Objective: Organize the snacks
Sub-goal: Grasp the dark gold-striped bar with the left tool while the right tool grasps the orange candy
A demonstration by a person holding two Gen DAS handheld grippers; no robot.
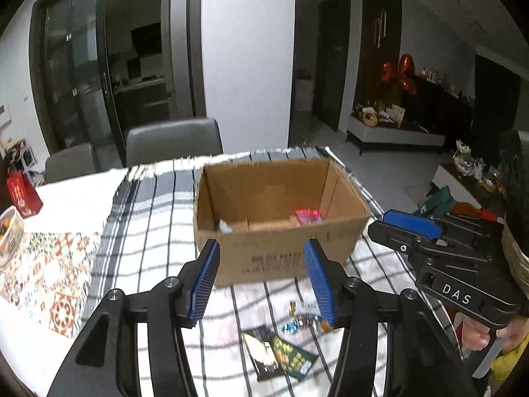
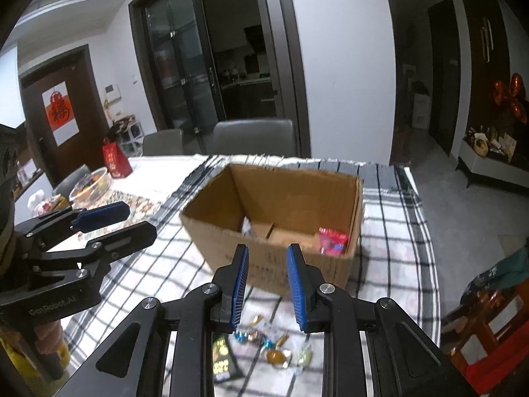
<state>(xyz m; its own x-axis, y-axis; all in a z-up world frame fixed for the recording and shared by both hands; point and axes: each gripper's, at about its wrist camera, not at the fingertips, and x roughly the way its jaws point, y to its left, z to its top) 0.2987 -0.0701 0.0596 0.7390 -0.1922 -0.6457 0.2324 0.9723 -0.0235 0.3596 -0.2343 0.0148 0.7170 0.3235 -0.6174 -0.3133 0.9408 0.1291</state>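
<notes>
An open cardboard box [image 1: 281, 261] [image 2: 211, 235] stands on the checked cloth. It holds a pink packet [image 1: 307, 216] [image 2: 332, 240] and a small white wrapper [image 1: 224, 226] [image 2: 246, 226]. Several wrapped candies [image 1: 297, 321] [image 2: 274, 347] and a dark green packet [image 1: 277, 354] [image 2: 223, 357] lie on the cloth in front of the box. My left gripper [image 1: 261, 244] [image 2: 139, 220] hangs open above them with nothing between its pads. My right gripper [image 2: 266, 248] [image 1: 410, 221], beside it, has its pads drawn close with only a narrow gap, and it holds nothing.
Two grey chairs [image 1: 173, 140] stand behind the table. A red gift bag [image 1: 23, 192] [image 2: 115, 160] and a bowl [image 2: 91, 183] sit on the left part of the table. The table's right edge [image 2: 426, 231] drops to the floor. A hand [image 1: 476, 334] grips the right tool.
</notes>
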